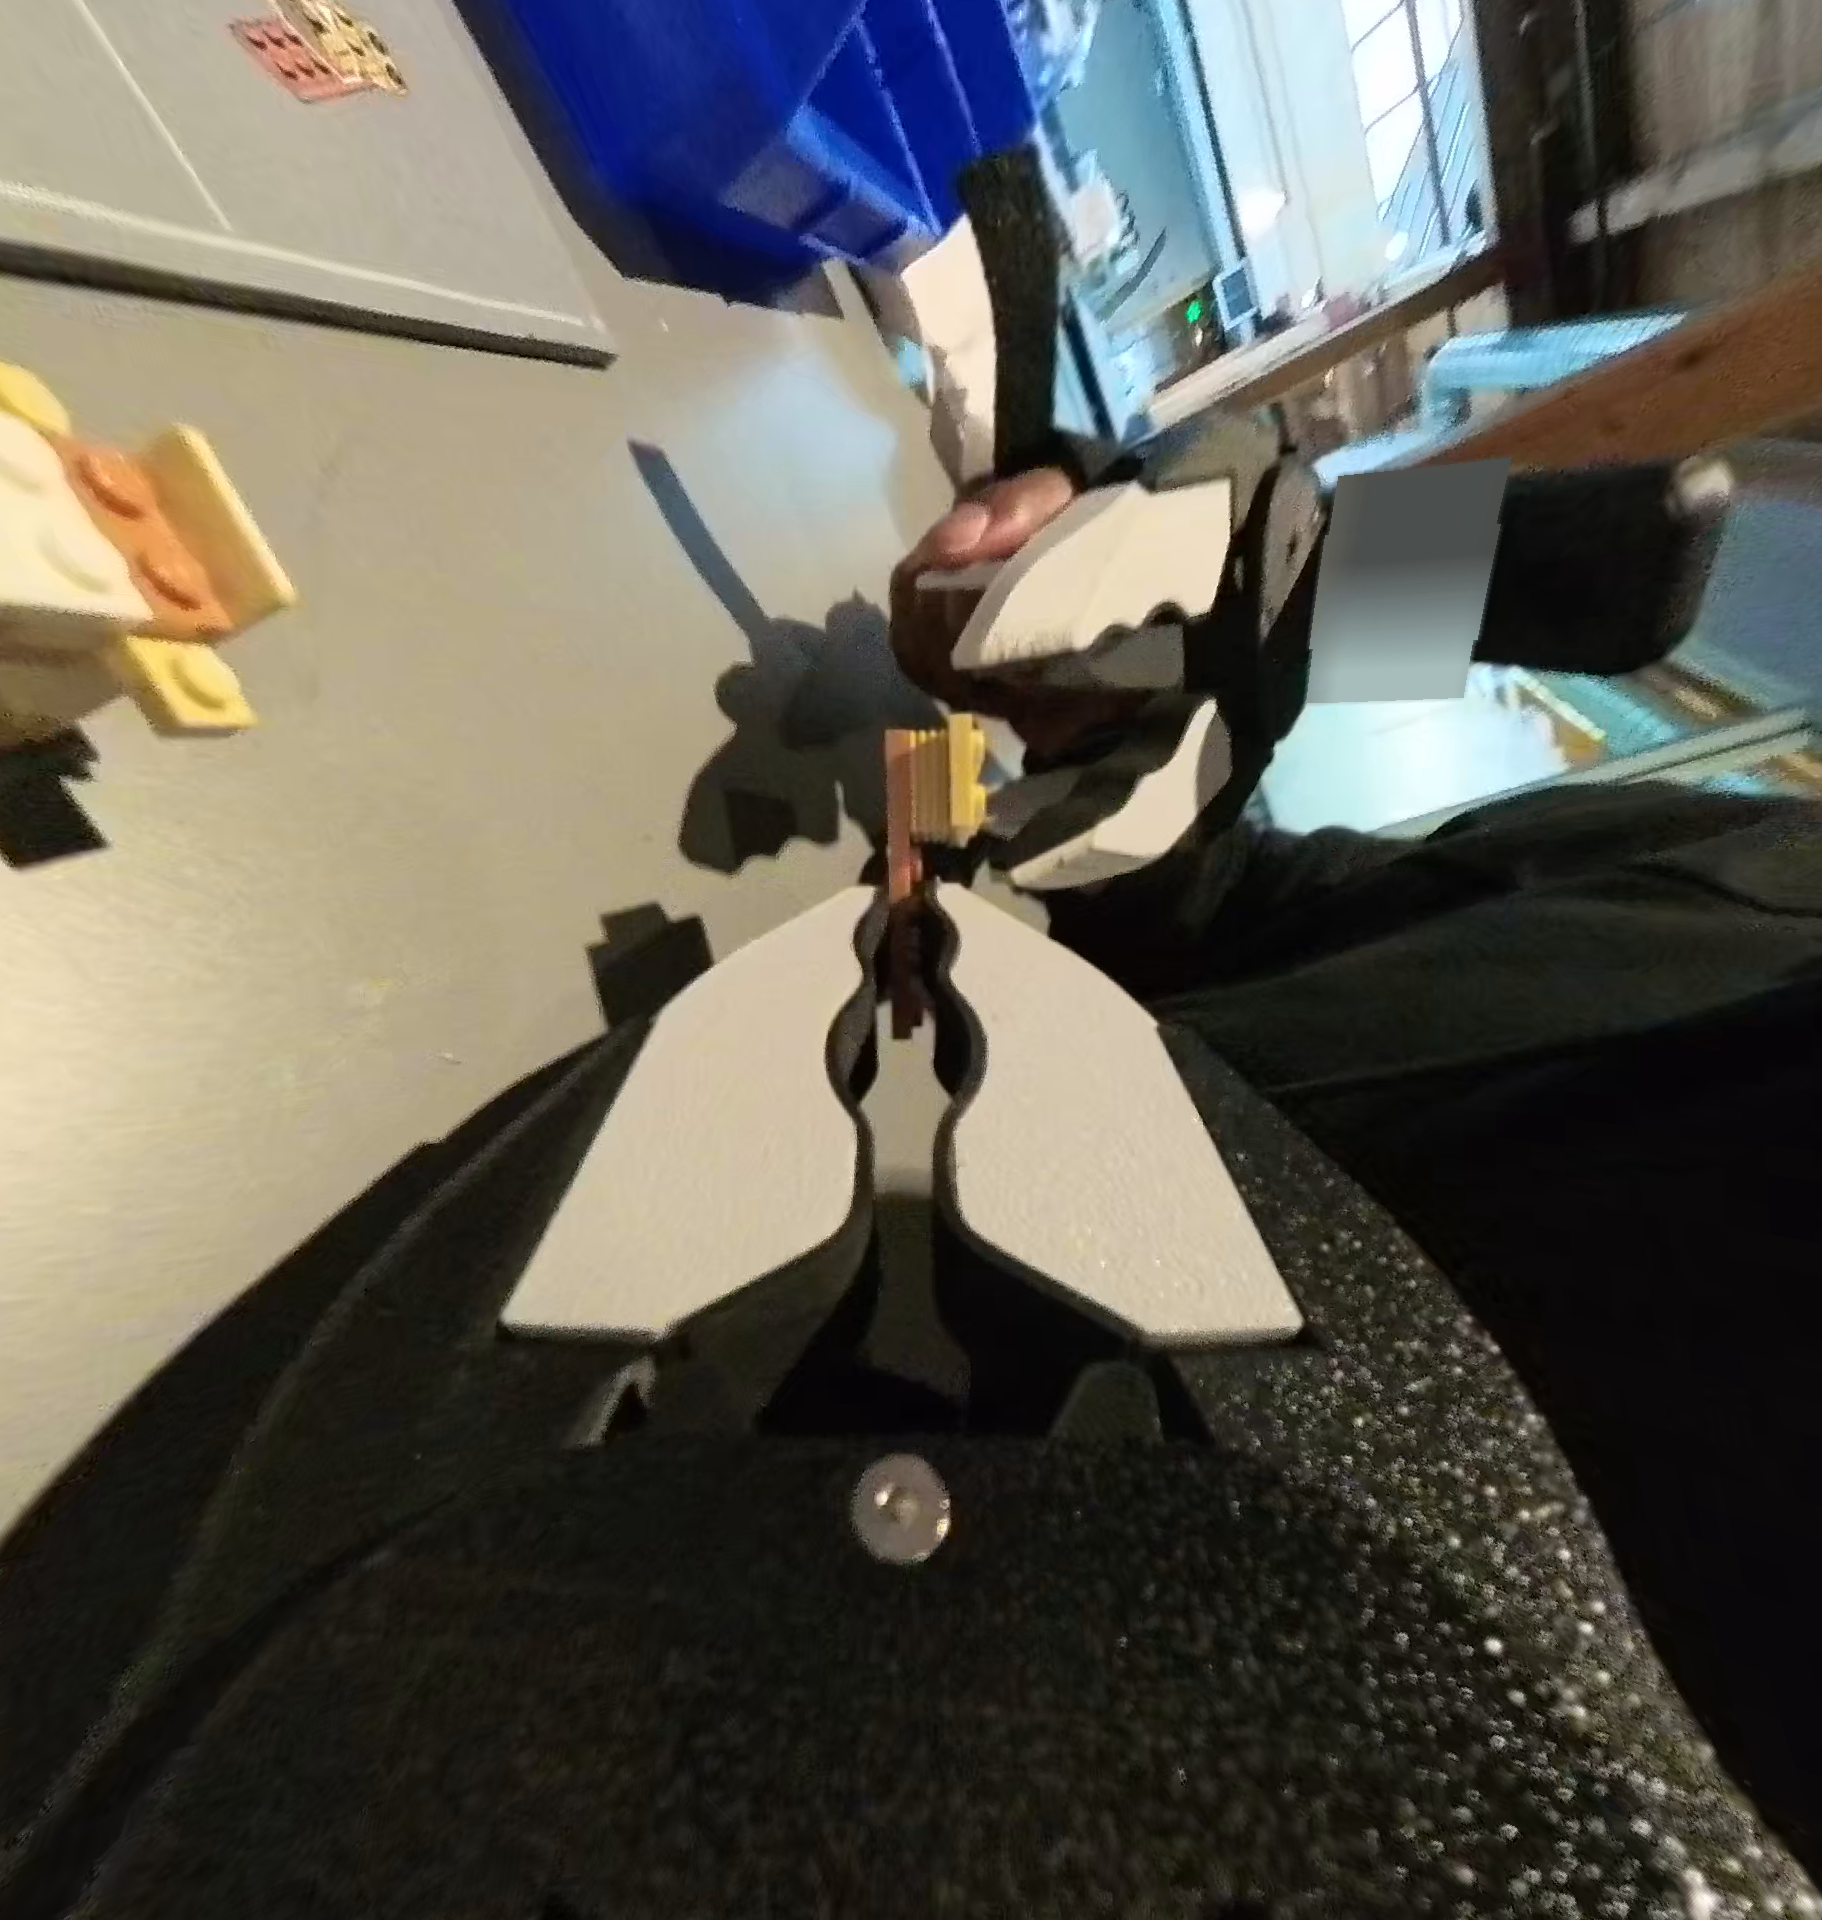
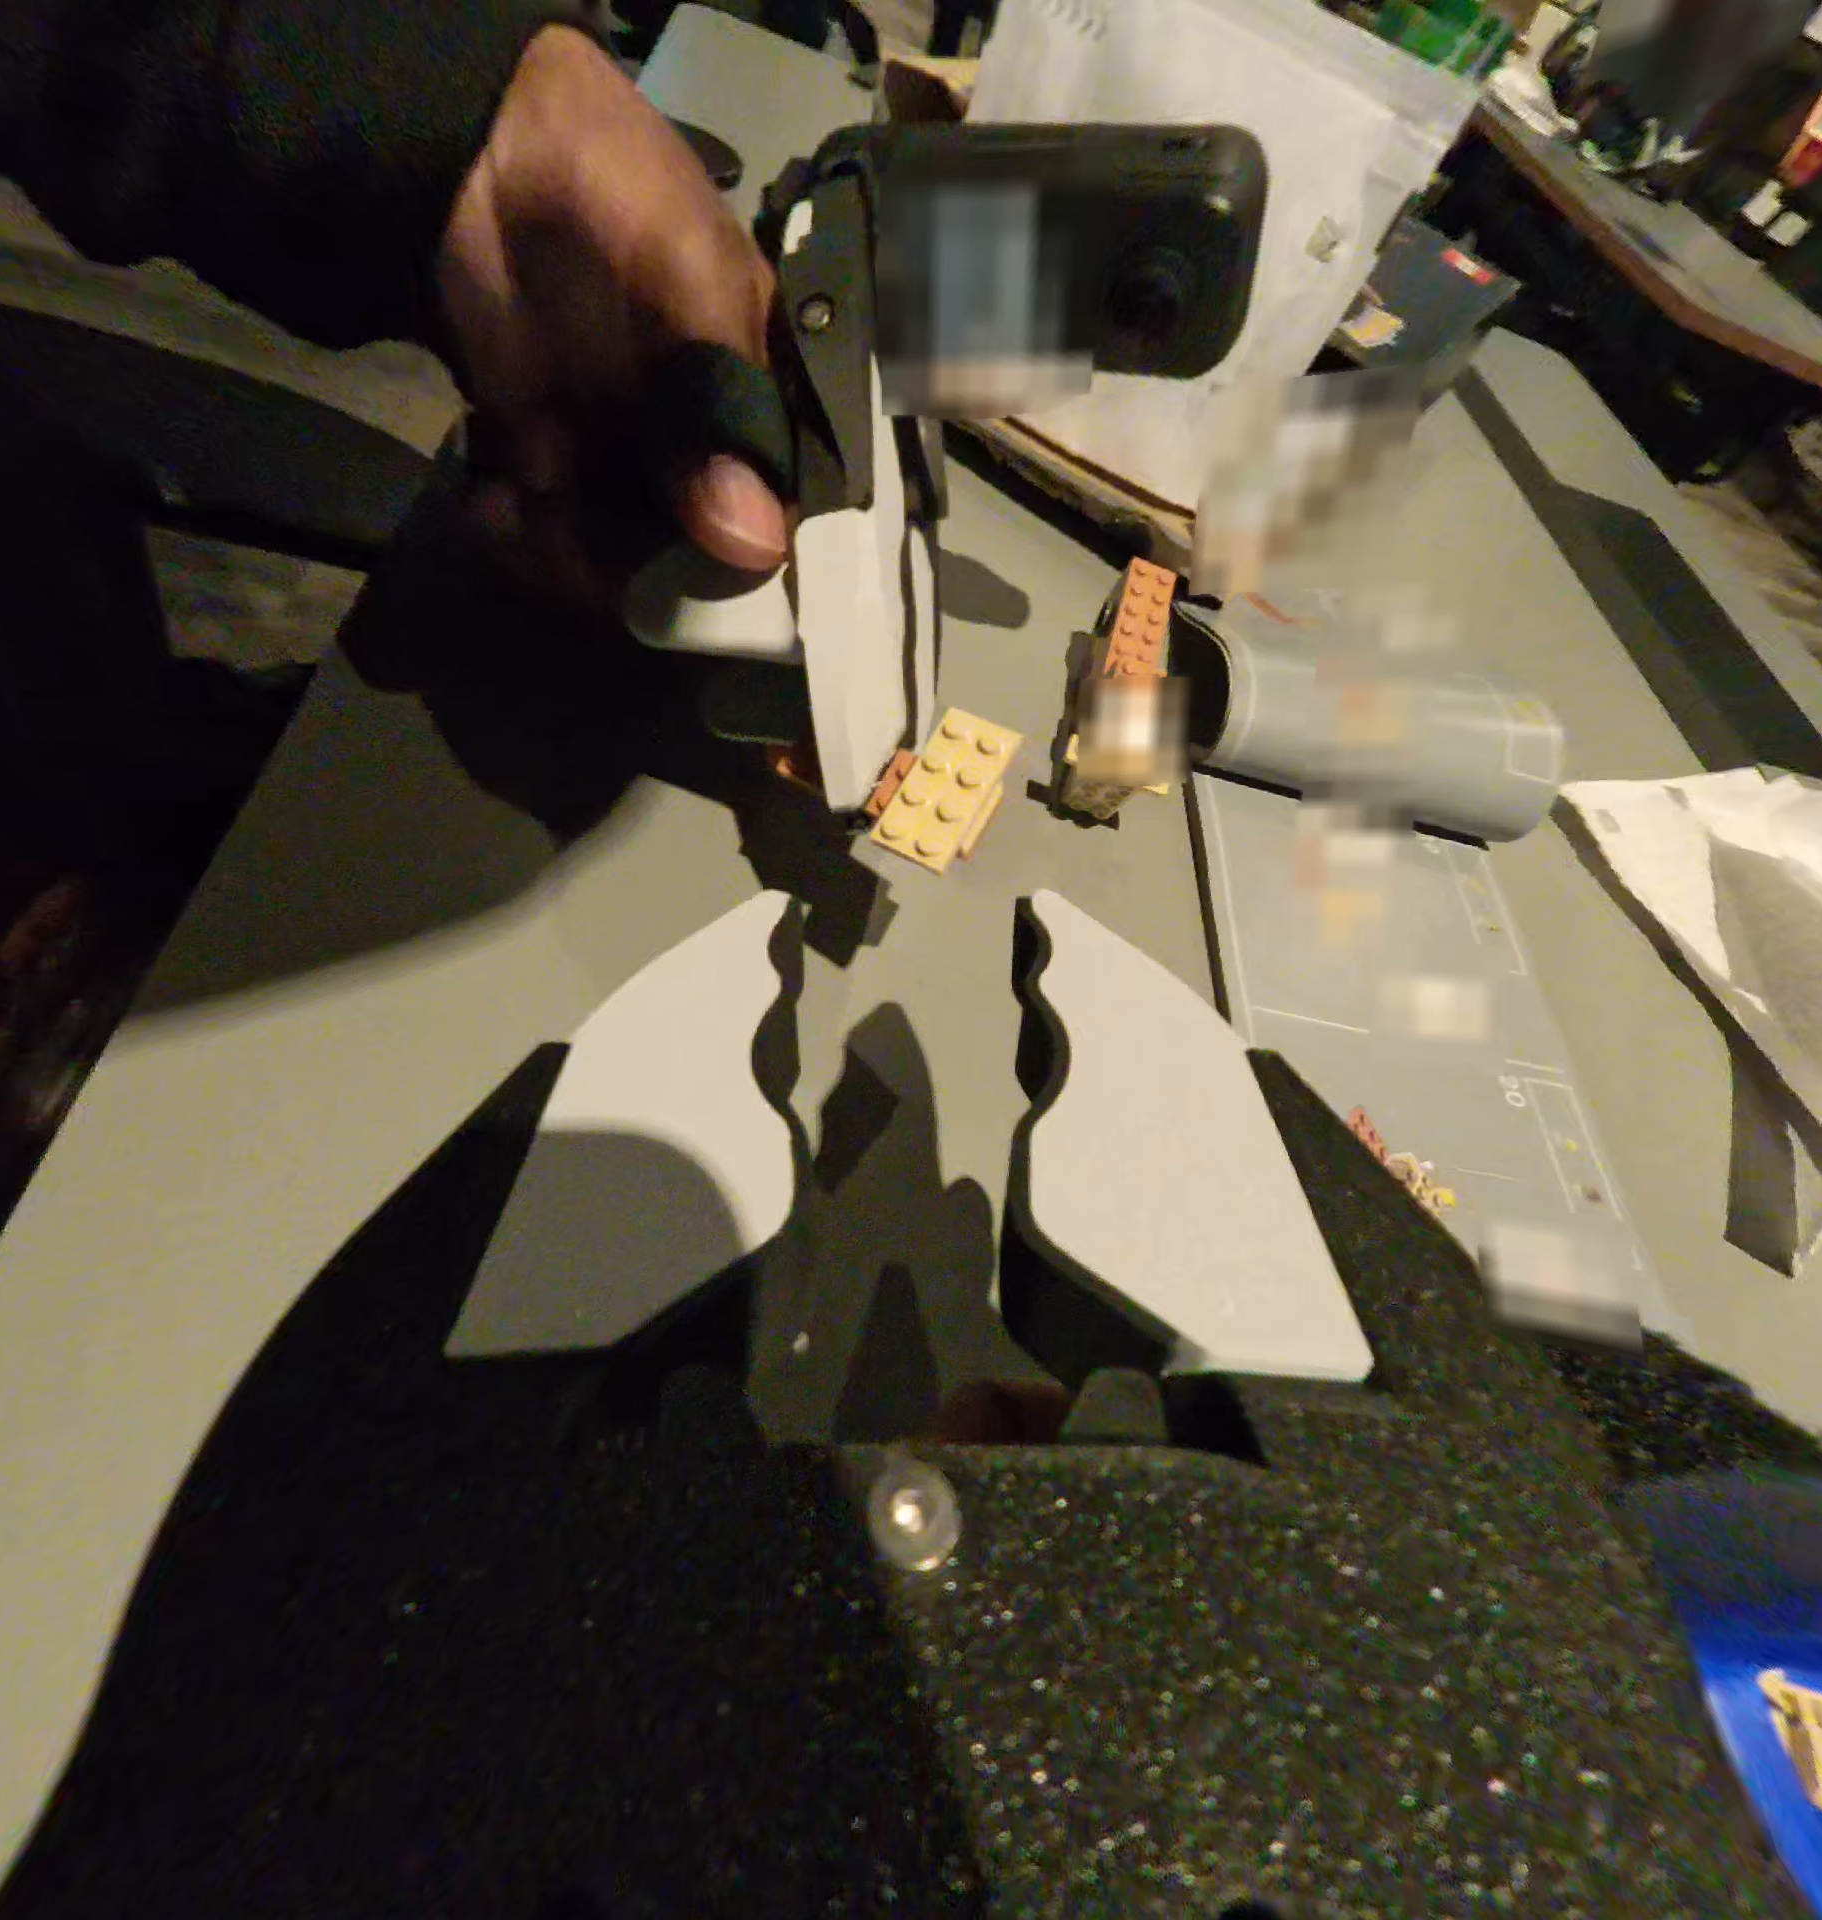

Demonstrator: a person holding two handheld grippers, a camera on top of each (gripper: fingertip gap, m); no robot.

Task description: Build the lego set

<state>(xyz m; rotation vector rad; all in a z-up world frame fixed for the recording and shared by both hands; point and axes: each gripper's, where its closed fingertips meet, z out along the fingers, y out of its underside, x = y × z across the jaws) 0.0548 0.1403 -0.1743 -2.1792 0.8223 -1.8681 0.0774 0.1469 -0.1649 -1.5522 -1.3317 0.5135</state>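
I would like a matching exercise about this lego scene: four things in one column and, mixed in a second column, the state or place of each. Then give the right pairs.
Things:
1. left gripper
2. right gripper
3. tan plate
4. blue bin

States or places:
A. open, holding nothing
B. at the far edge of the table, at the top of the left wrist view
C. shut on a small brick assembly
D. part of the assembly, studs showing in the right wrist view

Pairs: 1-C, 2-A, 3-D, 4-B
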